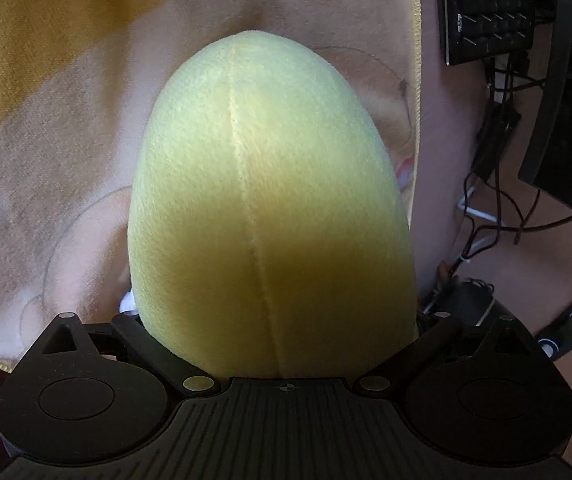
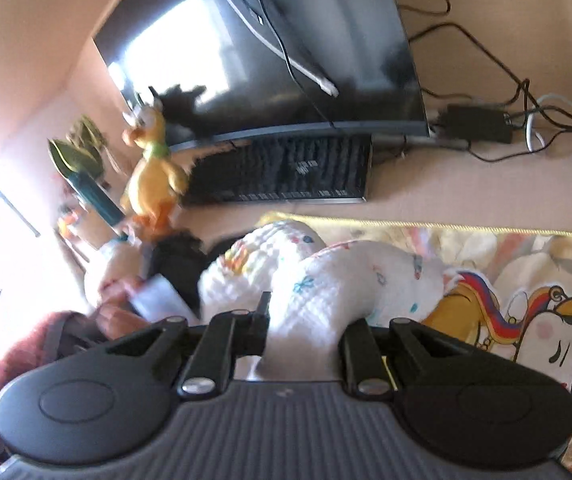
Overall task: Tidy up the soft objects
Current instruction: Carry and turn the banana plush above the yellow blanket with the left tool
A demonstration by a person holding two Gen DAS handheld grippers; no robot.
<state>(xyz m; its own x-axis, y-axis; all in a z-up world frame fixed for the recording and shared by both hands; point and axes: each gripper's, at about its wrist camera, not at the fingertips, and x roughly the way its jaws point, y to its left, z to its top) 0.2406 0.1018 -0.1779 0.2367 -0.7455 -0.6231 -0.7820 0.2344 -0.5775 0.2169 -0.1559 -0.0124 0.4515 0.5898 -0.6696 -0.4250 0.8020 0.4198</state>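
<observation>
- Grippers first, nearest to where I stand: left gripper (image 1: 281, 344) set wide around a pale yellow egg-shaped plush toy (image 1: 269, 200). Its fingertips are hidden behind the plush, so I can't see the pads; the toy fills the whole gap and looks carried.
- Right gripper (image 2: 304, 332) clamped narrow on a white quilted cloth toy with small coloured prints (image 2: 318, 280); the fabric bunches between the jaws and rises out of them.
- Step in hand, by my reading: both soft things picked up, each on the way to a place. Nothing set down yet.
- Under both, a yellow-edged printed cartoon blanket (image 2: 526, 280) spread over the desk; the white toy hangs over its near part, the yellow plush over its pale middle.
- Next move calls for a free spot to lower each toy onto, then opening the jaws. Both are limp and soft, so may sag or roll.
- Further back: orange-yellow plush duck with a green scarf (image 2: 153, 168) standing on the desk near the black keyboard (image 2: 286, 172).
- Farthest: dark curved monitor (image 2: 269, 48), tangled black cables (image 2: 526, 120) beside it.
</observation>
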